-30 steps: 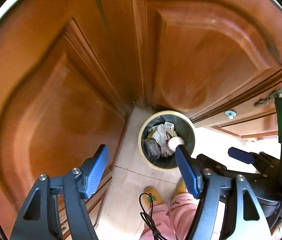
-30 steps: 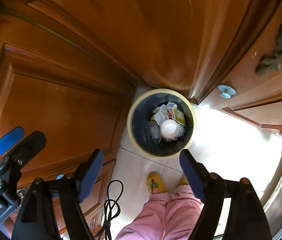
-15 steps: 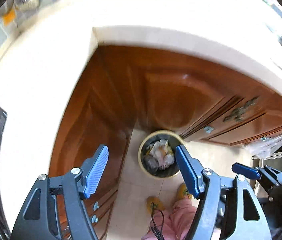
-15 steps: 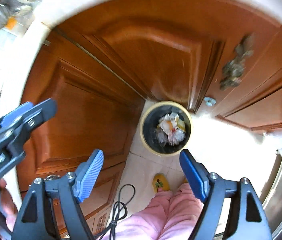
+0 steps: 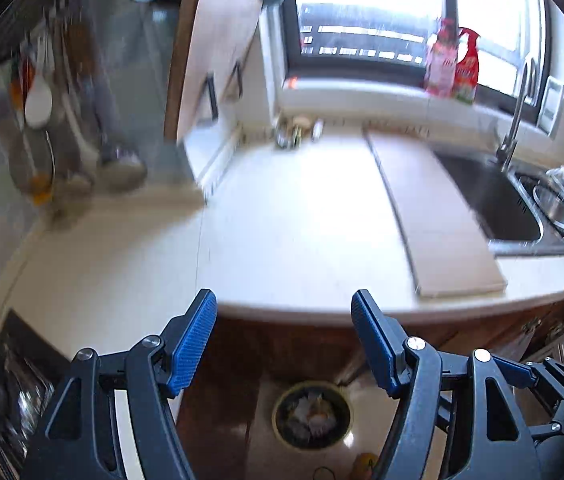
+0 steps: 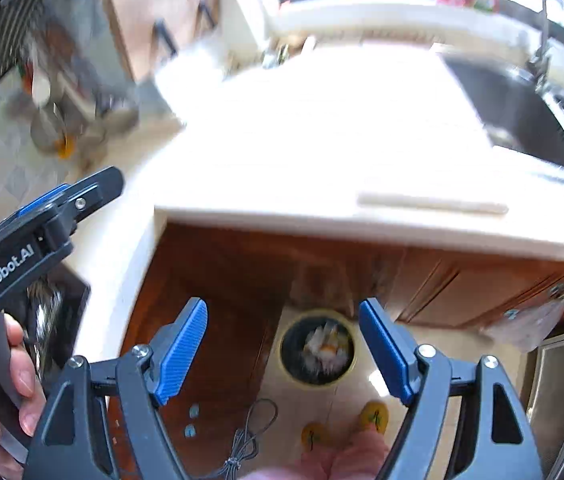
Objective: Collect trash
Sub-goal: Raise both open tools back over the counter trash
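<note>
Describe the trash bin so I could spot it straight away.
Start at the pale countertop and drop to the brown cabinets beneath. On the light floor at their foot stands the trash bin: round, dark inside, yellowish rim, crumpled white trash in it.

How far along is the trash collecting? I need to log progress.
Done: the trash bin on the floor already holds crumpled waste. In hand: nothing; the left tool and right tool are both open and empty above the countertop. Left: no loose trash is clear on the blurred counter.
</note>
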A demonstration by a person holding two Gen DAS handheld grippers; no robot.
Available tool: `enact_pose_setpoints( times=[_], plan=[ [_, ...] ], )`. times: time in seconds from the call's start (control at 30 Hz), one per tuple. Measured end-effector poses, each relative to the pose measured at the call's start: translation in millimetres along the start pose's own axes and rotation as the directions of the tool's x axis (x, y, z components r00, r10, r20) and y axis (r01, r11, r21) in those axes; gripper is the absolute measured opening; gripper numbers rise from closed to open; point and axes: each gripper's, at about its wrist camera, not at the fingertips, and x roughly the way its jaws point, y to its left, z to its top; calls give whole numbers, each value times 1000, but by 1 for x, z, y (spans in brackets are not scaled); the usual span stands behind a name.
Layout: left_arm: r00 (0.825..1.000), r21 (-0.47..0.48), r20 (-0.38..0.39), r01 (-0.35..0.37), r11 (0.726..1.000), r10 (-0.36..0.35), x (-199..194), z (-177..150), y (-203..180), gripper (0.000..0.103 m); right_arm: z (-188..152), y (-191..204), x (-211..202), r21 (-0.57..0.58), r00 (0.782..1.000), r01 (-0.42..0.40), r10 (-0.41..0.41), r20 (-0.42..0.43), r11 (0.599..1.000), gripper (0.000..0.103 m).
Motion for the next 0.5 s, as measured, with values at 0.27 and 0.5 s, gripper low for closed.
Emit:
enact_pose_setpoints(
  times=[0.27, 0.5],
  plan=[
    [983, 92, 180, -47, 995, 30, -45, 90, -22, 69, 70, -2, -71, 28, 979, 44, -49, 199, 999, 79],
    [963, 147, 253, -132, 980, 92, -47, 152, -32, 69, 134, -7, -101, 14, 949, 47, -49, 310, 999, 79]
  ],
)
